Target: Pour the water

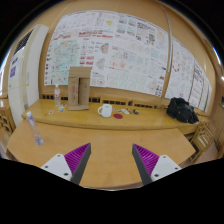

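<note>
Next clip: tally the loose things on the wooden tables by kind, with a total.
Clear plastic bottles: 2, one on the near wooden table, one on the far table beside the box
Cardboard boxes: 1
White cups: 1
Black bags: 1
Total: 5
Gripper: open, holding nothing.

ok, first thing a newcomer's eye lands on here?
Probably the large printed paper posters covering the wall beyond the wooden table. Then the black bag on the ledge below them, and the gripper, fingers open and empty, with a clear plastic bottle standing ahead to their left.

Wall posters [105,45], black bag [182,110]
</note>
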